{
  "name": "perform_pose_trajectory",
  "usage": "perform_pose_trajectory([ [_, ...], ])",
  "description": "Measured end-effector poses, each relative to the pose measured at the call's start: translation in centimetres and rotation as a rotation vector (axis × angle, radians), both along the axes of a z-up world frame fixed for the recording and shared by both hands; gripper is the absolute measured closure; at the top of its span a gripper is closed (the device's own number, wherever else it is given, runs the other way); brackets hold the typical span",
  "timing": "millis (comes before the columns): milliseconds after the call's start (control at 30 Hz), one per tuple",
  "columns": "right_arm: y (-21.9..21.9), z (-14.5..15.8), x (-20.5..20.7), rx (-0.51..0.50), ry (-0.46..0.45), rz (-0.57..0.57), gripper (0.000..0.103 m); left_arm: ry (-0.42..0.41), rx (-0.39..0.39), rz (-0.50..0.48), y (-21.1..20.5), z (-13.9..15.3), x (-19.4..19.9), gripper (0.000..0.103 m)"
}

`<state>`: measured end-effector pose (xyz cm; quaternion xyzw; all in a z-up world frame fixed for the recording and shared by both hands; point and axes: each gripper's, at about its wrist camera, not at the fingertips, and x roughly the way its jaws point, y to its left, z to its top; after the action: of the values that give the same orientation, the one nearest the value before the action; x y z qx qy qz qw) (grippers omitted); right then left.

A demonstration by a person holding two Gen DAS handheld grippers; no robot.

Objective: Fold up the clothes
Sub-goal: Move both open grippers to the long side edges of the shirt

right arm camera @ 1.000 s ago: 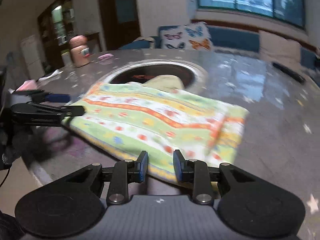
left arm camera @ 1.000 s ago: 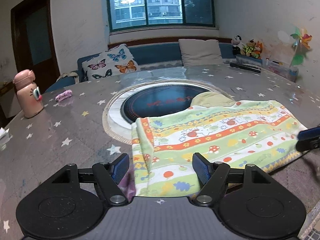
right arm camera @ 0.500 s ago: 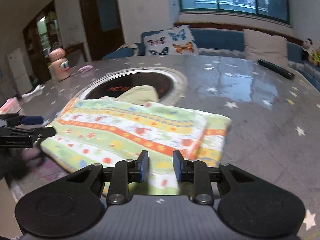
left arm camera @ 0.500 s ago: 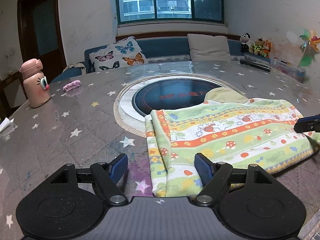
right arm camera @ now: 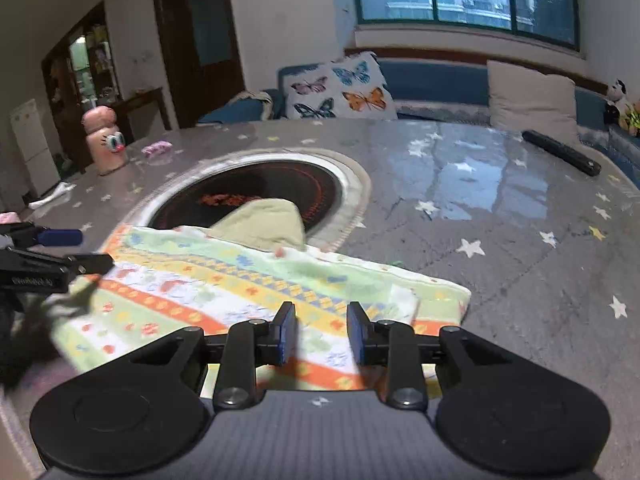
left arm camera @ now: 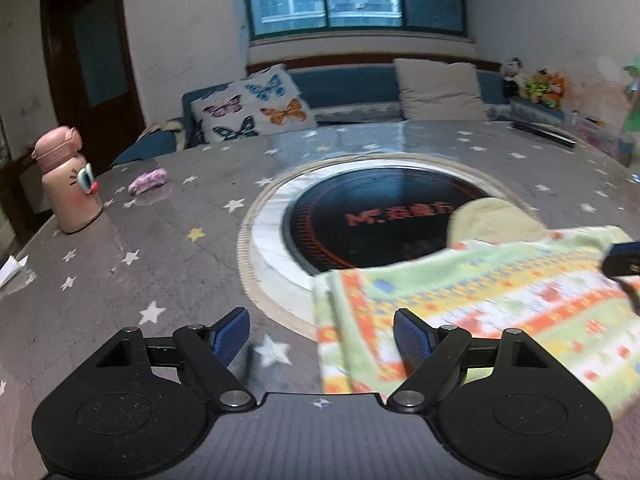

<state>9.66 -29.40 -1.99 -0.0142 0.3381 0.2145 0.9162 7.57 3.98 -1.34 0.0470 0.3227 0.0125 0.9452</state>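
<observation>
A folded green, yellow and orange patterned garment (left arm camera: 480,304) lies flat on the star-print table, with a plain yellow-green flap (right arm camera: 264,224) lying over the round cooktop. My left gripper (left arm camera: 322,334) is open and empty, above the table at the garment's left end. My right gripper (right arm camera: 322,334) is open with a narrow gap, above the garment's near right edge, holding nothing. The left gripper also shows at the left of the right wrist view (right arm camera: 60,248). The right gripper's tip shows at the right edge of the left wrist view (left arm camera: 622,258).
A round black cooktop (left arm camera: 380,224) is set in the middle of the table (left arm camera: 160,240). A pink bottle (left arm camera: 68,188) and a small pink object (left arm camera: 147,180) stand at the far left. A black remote (right arm camera: 560,152) lies at the far right. A sofa with cushions runs behind.
Both grippers have pulled back and risen from the garment. The left view has shifted left, so the garment now sits more to its right. The garment itself lies as before.
</observation>
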Motion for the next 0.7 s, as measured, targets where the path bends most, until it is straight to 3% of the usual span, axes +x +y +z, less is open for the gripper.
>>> perform_pose_trajectory([
  [100,-0.6,0.0,0.3,0.009,0.005,-0.017,0.075,0.016,-0.017,0.027,1.0,-0.2,1.1,0.015],
  [433,-0.2,-0.2,1.3,0.008,0.005,-0.023,0.075,0.050,-0.028,0.093,2.7,-0.5,3.2,0.011],
  [700,0.1,1.2,1.6,0.016,-0.020,-0.039,0.075,0.045,-0.043,0.088,2.5,0.0,3.3,0.011],
])
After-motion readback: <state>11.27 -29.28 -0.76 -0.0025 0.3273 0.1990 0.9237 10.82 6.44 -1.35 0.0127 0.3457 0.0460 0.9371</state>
